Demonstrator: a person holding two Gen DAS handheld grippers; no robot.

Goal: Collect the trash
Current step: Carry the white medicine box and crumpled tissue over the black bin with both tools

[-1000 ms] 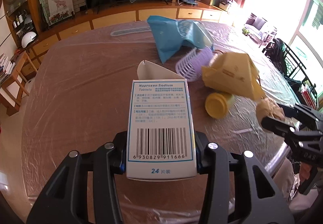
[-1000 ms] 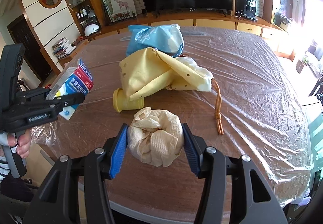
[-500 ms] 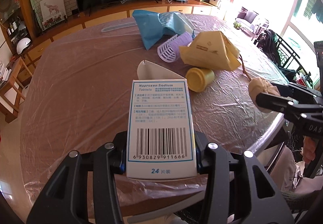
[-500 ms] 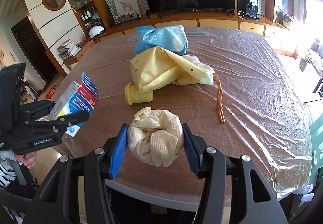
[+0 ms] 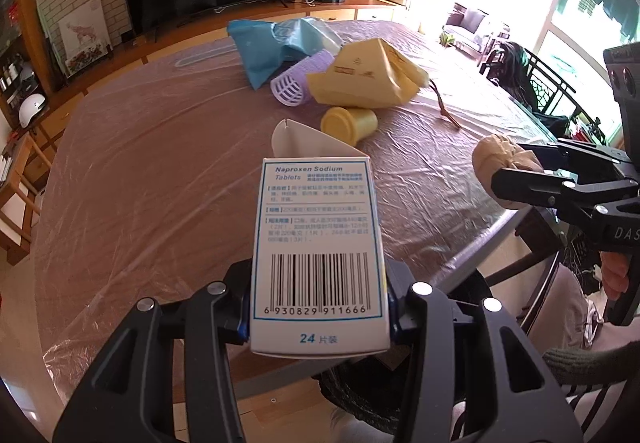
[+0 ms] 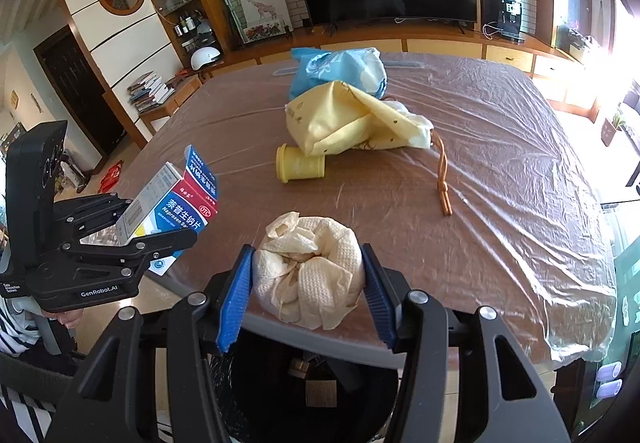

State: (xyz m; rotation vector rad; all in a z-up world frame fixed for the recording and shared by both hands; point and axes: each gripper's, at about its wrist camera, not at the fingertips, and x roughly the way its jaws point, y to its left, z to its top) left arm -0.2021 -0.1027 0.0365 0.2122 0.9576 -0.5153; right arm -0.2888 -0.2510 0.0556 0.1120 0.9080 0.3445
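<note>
Left wrist view: left gripper (image 5: 319, 299) is clamped on a white medicine box (image 5: 318, 243), barcode side up, top flap open; the pads are mostly hidden behind the box sides, only blue slivers show. Box is held over the near edge of the table (image 5: 160, 171), which has a plastic sheet on it. Further back on the table: yellow cap-like cylinder (image 5: 349, 124) on its side, purple ribbed roller (image 5: 298, 80) touching a yellow paper bag (image 5: 370, 77), blue plastic bag (image 5: 276, 47) behind them, partly hidden by both. At right the right gripper (image 5: 516, 179) comes in w/ a crumpled tissue wad (image 5: 500, 163), only its front end visible, rest behind the fingers. A dark bin (image 5: 360, 395) shows below the box, mostly blocked by gripper body. Right wrist view: right gripper (image 6: 306, 283) holds the tissue wad (image 6: 310, 271) between blue pads, at the table (image 6: 500, 203) edge, above the black bin (image 6: 312, 395); bin contents are too dark to make out. Left gripper (image 6: 132, 231) at left grips the medicine box (image 6: 172, 203), lower part hidden by its fingers. Yellow cylinder (image 6: 300, 164) lies just beside the yellow bag (image 6: 352, 123), blue bag (image 6: 338, 69) behind; roller isn't visible here. An orange cord (image 6: 442, 179) trails from the bag across the sheet.
</note>
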